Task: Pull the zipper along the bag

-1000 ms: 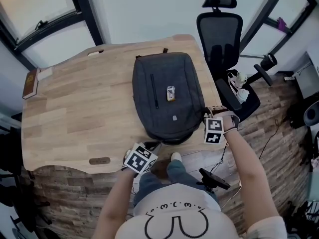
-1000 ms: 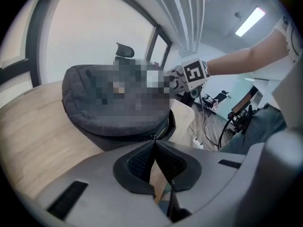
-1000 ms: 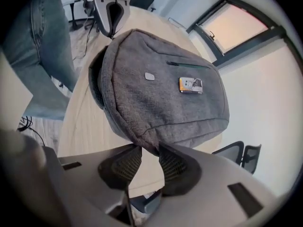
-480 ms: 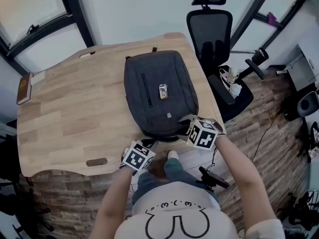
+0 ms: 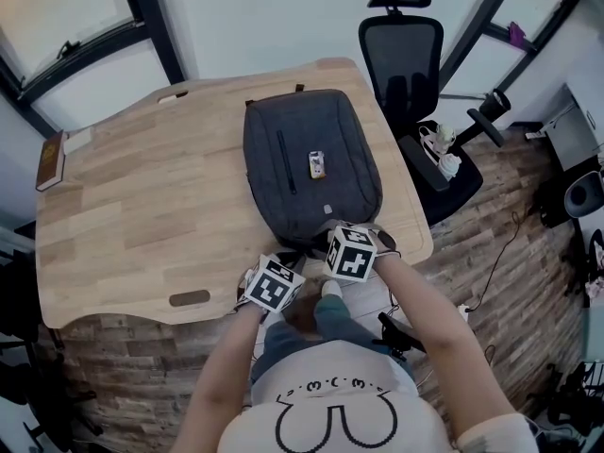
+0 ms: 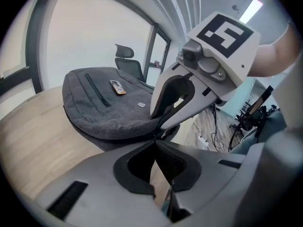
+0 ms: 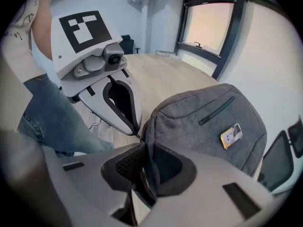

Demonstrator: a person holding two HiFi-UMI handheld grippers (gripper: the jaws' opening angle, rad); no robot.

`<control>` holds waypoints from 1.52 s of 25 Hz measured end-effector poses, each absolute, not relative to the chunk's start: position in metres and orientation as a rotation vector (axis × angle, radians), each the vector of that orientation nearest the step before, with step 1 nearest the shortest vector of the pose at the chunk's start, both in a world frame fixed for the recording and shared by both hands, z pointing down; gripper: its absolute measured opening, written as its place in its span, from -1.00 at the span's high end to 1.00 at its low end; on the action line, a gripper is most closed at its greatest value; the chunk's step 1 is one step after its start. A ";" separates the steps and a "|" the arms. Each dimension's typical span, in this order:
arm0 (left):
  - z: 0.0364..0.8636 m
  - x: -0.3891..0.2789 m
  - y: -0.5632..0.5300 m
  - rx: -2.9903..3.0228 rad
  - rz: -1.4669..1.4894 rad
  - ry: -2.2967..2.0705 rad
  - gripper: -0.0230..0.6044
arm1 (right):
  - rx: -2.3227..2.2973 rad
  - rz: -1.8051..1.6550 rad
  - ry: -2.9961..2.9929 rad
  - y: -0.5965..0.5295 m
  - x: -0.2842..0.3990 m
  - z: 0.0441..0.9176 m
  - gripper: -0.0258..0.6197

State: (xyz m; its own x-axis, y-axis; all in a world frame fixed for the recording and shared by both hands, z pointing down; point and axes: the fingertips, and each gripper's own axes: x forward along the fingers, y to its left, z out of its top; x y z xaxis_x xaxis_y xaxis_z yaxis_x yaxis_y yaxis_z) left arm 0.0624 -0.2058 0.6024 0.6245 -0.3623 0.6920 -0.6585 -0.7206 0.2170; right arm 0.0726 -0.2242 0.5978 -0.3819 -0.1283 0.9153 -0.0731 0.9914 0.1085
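A dark grey backpack (image 5: 311,173) lies flat on the wooden table (image 5: 142,206), with its near end at the table's front edge. My left gripper (image 5: 294,264) is shut, its tips (image 6: 156,140) against the seam at that near end; nothing shows between the pads. My right gripper (image 5: 319,253) sits right beside it, tip to tip. Its jaws have just been closing, and a thin dark strip from the bag's edge, seemingly the zipper pull (image 7: 143,167), is pinched between them. The bag (image 7: 208,122) rises just past the right gripper (image 7: 144,148).
A small card (image 5: 318,164) lies on top of the bag. A black office chair (image 5: 408,55) stands past the table's right corner. A book (image 5: 51,159) rests at the table's left edge. The person's knees are just under the table's front edge, and cables lie on the floor to the right.
My right gripper has swung left along the bag's near edge, from the right corner to beside the left gripper. The left gripper has stayed put.
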 end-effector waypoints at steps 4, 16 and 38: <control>0.602 0.049 -0.207 2.440 1.016 -0.809 0.87 | 0.162 -0.058 -1.983 -0.224 0.081 0.594 0.63; 0.621 -0.022 -0.256 2.398 1.218 -0.999 0.87 | 0.170 -0.065 -1.940 -0.212 0.102 0.596 0.67; 0.627 -0.080 -0.378 2.193 1.083 -1.225 0.83 | 0.144 -0.096 -1.965 -0.211 0.097 0.599 0.68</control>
